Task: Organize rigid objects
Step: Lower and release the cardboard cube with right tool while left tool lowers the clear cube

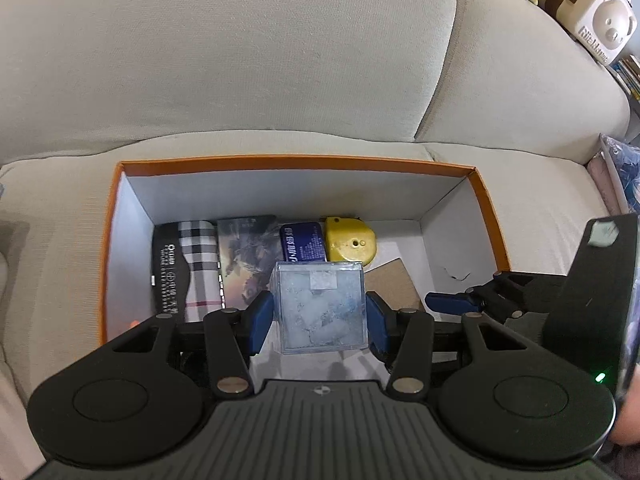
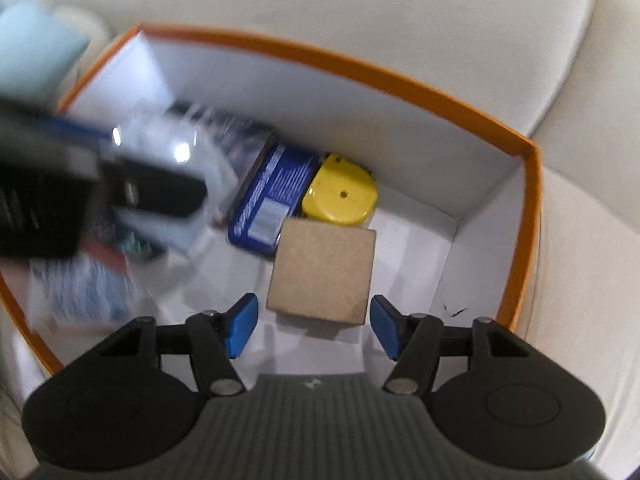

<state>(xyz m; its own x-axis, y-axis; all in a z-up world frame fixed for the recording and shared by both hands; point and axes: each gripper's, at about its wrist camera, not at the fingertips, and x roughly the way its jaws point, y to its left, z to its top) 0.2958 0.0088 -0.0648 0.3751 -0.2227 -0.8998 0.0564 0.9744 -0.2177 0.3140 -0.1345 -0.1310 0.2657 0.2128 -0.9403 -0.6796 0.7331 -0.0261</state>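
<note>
Your left gripper (image 1: 318,314) has its blue pads pressed on the sides of a clear cube (image 1: 319,307), holding it over the middle of the orange box (image 1: 296,162) that sits on the sofa (image 1: 240,60). Your right gripper (image 2: 312,328) stands with its jaws spread and nothing pinched; the cork block (image 2: 322,271) lies on the box floor just ahead of the pads, apart from both, so it looks already set down. Along the far wall the box holds, from left to right, a plaid case (image 1: 188,268), a picture card (image 1: 248,256), a blue tin (image 1: 304,246) and a yellow tape measure (image 1: 350,244), packed side by side, with the cork block in front of the tape measure toward the right. By that count most of the sorting looks done: five things are in, and the cube is the one still in hand, with bare floor near the front and at the right to take it. Whether more things wait outside the box you cannot tell from here. The tin and the plaid case carry white print, too small and warped to read. On the bear-faced case (image 1: 596,20) at the far right a word shows that also cannot be made out.
</note>
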